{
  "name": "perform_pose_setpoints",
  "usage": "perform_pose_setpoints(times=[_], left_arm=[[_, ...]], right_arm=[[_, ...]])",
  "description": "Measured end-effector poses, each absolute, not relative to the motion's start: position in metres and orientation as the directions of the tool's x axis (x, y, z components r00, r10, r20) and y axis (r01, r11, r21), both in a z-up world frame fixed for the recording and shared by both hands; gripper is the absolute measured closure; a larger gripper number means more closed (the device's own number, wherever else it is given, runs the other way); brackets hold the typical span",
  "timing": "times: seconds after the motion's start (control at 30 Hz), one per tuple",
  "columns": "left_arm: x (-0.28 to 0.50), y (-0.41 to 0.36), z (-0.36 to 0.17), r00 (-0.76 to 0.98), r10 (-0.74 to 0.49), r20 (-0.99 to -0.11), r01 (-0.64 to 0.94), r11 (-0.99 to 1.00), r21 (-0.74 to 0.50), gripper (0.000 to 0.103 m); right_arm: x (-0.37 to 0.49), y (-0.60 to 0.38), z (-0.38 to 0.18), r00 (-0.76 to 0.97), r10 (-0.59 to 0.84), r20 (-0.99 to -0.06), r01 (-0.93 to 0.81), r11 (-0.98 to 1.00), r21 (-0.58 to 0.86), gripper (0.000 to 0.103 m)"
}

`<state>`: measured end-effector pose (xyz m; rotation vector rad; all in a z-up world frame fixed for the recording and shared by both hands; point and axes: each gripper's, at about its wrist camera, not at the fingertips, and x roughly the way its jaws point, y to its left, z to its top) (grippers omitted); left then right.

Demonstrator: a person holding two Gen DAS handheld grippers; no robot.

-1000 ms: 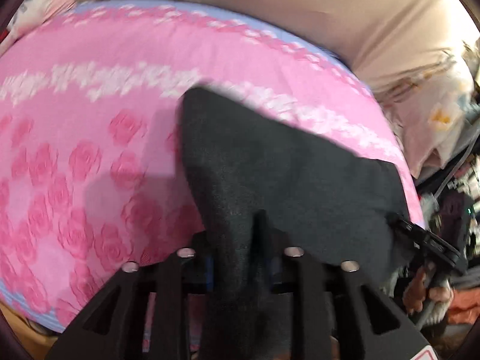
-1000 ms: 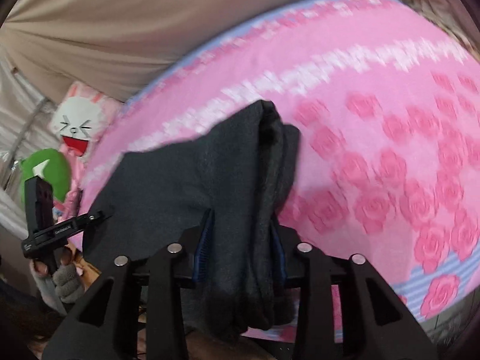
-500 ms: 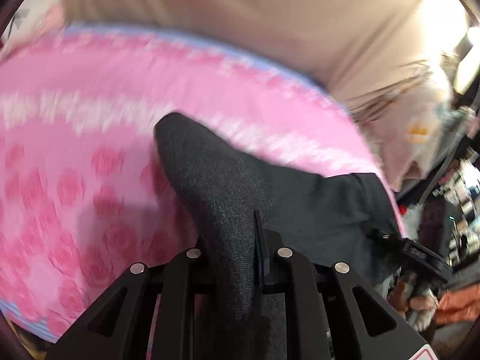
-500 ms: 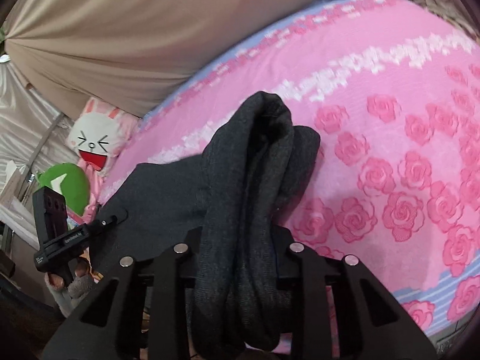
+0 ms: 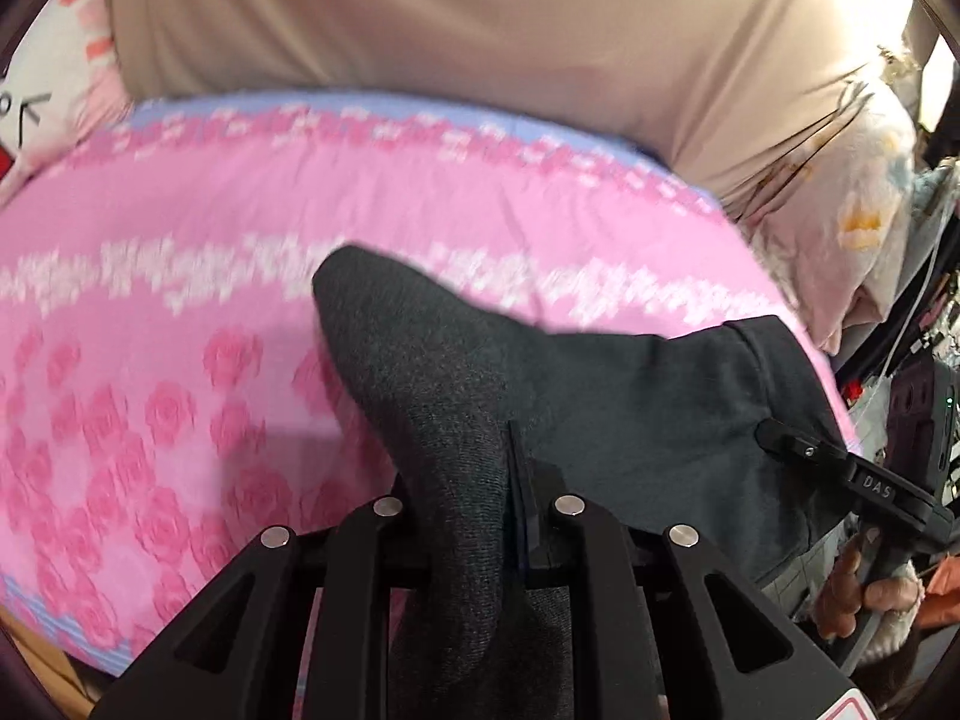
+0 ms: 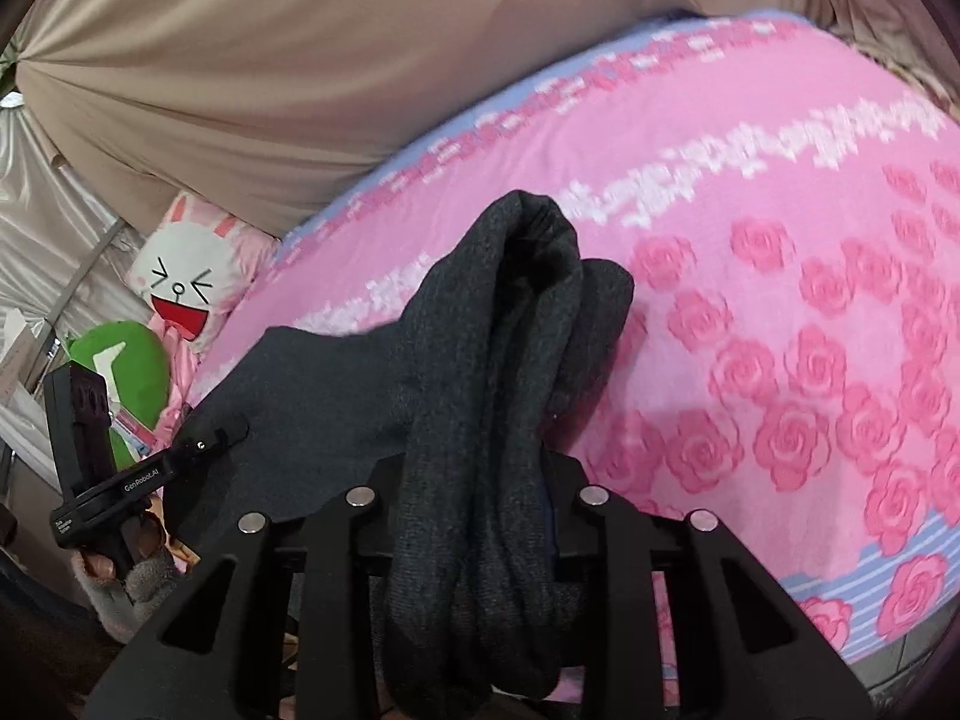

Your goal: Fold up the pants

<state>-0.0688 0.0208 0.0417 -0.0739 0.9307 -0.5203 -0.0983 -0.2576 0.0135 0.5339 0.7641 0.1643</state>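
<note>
The dark grey pants (image 5: 456,396) hang stretched just above the pink rose-patterned bedspread (image 5: 150,360), bunched into thick folds at each end and sagging toward the bedspread between the two tools. The left gripper (image 5: 474,516) is closed tight on one bunched end of the pants, fabric filling the narrow gap between its jaws, and the right gripper (image 6: 474,480) is clamped the same way on the other end, a thick roll of cloth squeezed between its fingers. Beyond the bedspread's far edge stands a beige curtain (image 6: 270,60), and off its left corner sits a white bunny cushion (image 6: 180,282).
</note>
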Motion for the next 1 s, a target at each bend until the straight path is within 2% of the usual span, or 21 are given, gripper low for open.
perform_pose_setpoints(times=[0.5,1.0], left_arm=[[-0.041,0.011,0.165,0.691,-0.441,-0.573,0.449,0.883,-0.139,0.09],[0.009,-0.003,0.223,0.803,-0.367,-0.471,0.401,0.916,-0.03,0.089]], right_arm=[[-0.074,-0.251,0.133,0.877,0.266,-0.4,-0.066,0.891,0.449,0.075],[-0.009,-0.245,0.19,0.927,0.258,-0.272,-0.134,0.906,0.401,0.075]])
